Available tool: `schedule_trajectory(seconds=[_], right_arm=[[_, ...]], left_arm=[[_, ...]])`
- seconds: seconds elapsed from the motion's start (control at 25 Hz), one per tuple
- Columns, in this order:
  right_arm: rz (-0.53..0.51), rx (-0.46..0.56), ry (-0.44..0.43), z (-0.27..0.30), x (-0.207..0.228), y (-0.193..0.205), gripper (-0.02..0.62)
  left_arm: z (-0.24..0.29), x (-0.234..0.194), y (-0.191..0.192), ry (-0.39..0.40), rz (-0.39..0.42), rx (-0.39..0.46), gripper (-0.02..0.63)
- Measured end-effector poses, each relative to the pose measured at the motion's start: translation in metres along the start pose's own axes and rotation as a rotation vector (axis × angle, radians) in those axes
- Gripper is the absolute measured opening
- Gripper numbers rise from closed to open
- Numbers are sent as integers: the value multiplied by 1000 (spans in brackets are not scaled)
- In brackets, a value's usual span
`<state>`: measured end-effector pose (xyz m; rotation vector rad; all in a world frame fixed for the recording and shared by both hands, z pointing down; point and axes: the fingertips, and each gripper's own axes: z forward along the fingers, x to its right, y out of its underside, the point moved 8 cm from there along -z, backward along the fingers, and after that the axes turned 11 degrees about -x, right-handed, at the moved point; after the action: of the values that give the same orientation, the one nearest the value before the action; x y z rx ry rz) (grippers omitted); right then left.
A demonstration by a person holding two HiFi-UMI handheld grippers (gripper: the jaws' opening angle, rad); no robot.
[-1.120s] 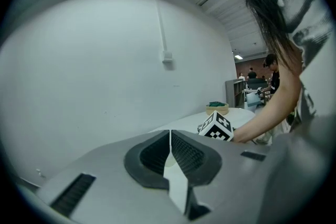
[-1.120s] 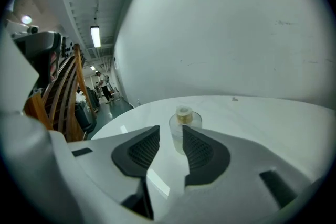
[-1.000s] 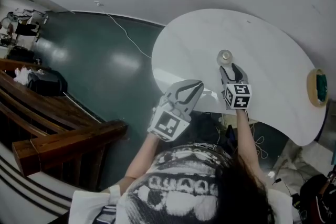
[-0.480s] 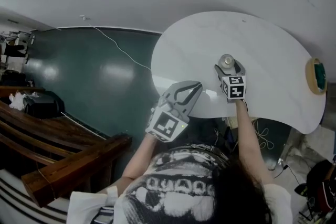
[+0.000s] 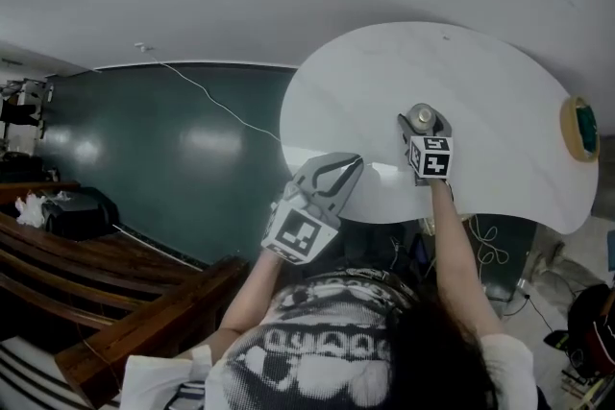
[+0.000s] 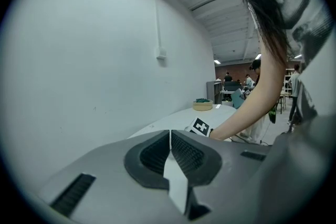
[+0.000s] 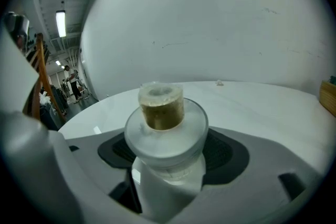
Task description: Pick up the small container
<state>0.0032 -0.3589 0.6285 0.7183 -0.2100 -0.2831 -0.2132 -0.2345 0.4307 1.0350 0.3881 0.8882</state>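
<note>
**Small container stands between your right jaws: close low and square**

Your table point(image 5: 500, 101) gives you room. The small container point(image 7: 167, 136) stands upright on it, in from the near edge and well apart from the dish point(image 5: 567, 132) at the right end. Your left gripper point(image 6: 170, 139) hangs off the near edge with its jaws together on nothing, so leave it there. Your right gripper point(image 5: 424, 124) is spread wide around the container. Its jaws have just swung apart and started back in, and the pads point(image 7: 231, 152) do not look to be pressing yet.

Close slowly and evenly so both pads meet the sides at once. A one-sided touch would likely slide the container over the smooth top or tip it. Aim for the broad collar or the body beneath it, not the little cup on top. Lift straight up once the hold feels firm.

The table is a smooth white slab with a rounded outline. The grippers are grey moulded plastic, and their dark ribbed pads should bite well. The container is round, frosted whitish plastic, probably light and slick, with a narrow body under a wider disc. On top sits a small clear cylinder with something brownish inside.
</note>
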Motion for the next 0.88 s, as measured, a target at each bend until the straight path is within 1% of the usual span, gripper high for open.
schedule_trajectory(seconds=[0.16,0.32,0.52,0.88], right_arm=[[-11,2,10,0,0,0,341],[-25,-22,9,-1,-1,-2,341],[-40,-36,-11,-11,0,3,339],[-120,32,-53,-59,1,-7,337]], left_arm=[[2,-5,4,16,-1,-4,11],[-1,-6,-4,35,27,-28,11],[1,-4,-2,3,7,-8,11],[15,7,-12,-3,9,8,11]])
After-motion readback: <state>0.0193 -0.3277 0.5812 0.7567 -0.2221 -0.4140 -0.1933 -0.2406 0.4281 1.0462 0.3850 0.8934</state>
